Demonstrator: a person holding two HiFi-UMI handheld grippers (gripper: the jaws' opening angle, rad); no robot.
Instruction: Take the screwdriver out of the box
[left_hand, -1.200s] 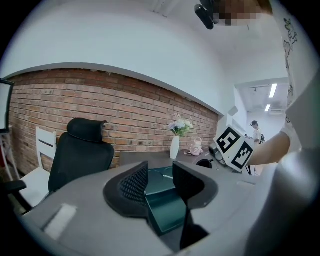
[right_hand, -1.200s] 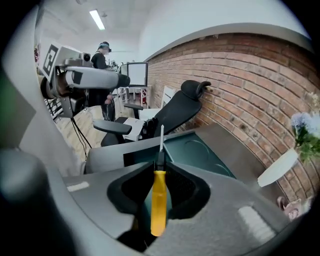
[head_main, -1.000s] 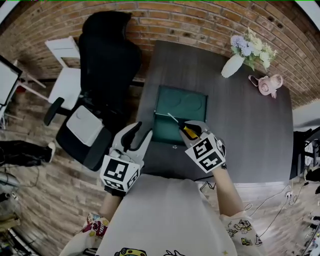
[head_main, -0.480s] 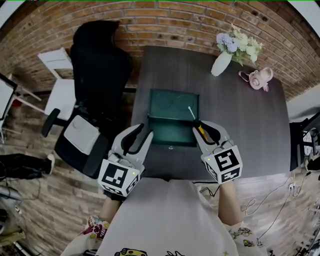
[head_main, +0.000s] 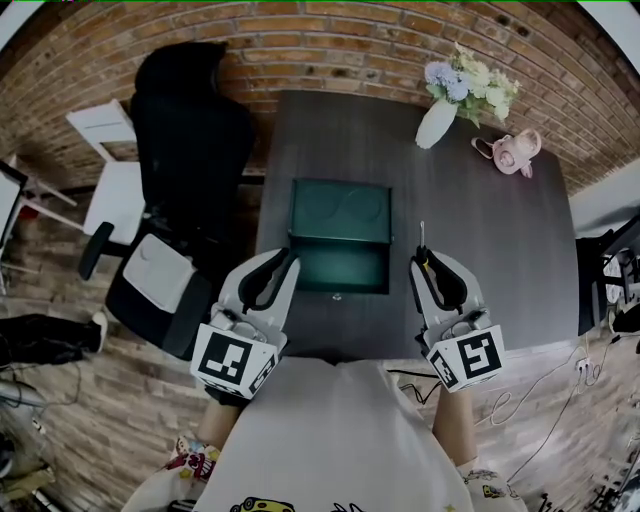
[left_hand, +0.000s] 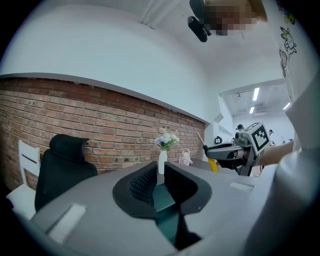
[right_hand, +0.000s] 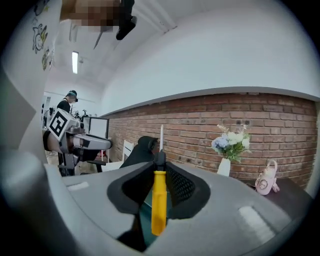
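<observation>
Checks R claw (head_main: 425, 266) first: pads pressed on screwdriver (right_hand: 158, 200) where yellow handle meets black collar. Handle hangs back betw. jaws twd camera, metal shaft sticks up & fwd past tips. Places screwdriver clear of box (head_main: 338, 265), held in air over table (head_main: 500, 260), just right of box's right edge.

Notes L claw (head_main: 283, 262): jaws just been closing, now nrly together w/ slim gap left, nothing betw. them. Sees teal box through that gap, ahead of & below L claw.

Puts box open, lid tipped back away from both claws, tray side nearest. Sits betw. the two claws: ahead-right of L, ahead-left of R.

Logs white vase w/ flowers (head_main: 437, 122) well ahead of R claw nr far table edge, pink obj. (head_main: 512, 152) beside it to right. Logs black office chair (head_main: 190, 130) ahead-left of L claw, off table.

Holds both claws abt level, side by side nr near table edge.
</observation>
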